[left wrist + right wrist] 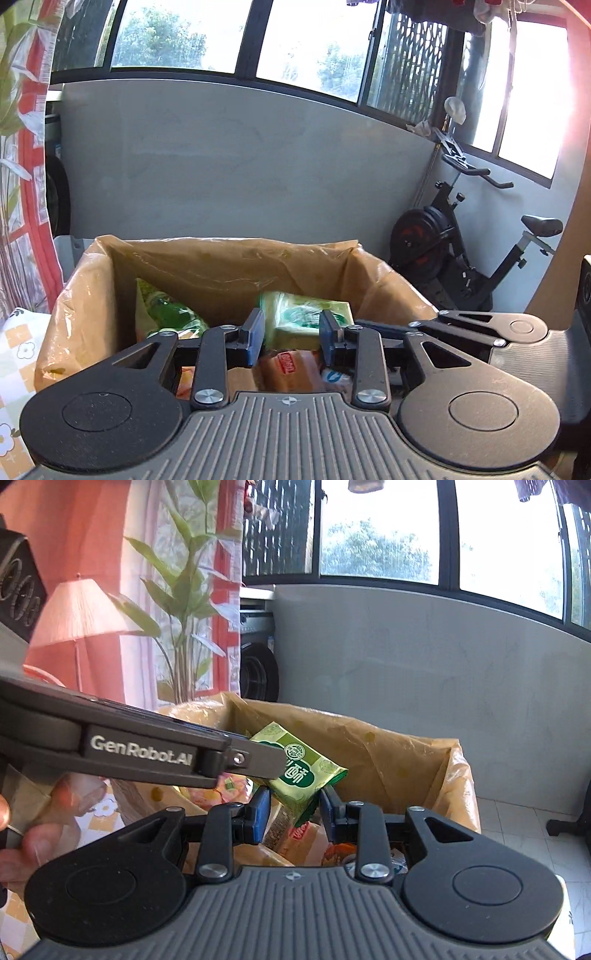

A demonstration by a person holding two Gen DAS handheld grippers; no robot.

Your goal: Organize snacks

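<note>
Right now the right tool (293, 812) is clamped on a green, pillow-shaped foil snack packet (301, 775) with white lettering, which is tilted between its blue pads above a box lined with tan plastic film (406, 760). From the left wrist view, the left tool (291, 334) has its pads apart with nothing pressed between them; the same packet (306, 314) shows just beyond its tips. More wrapped snacks (291, 369) lie in the box below both tools.
</note>
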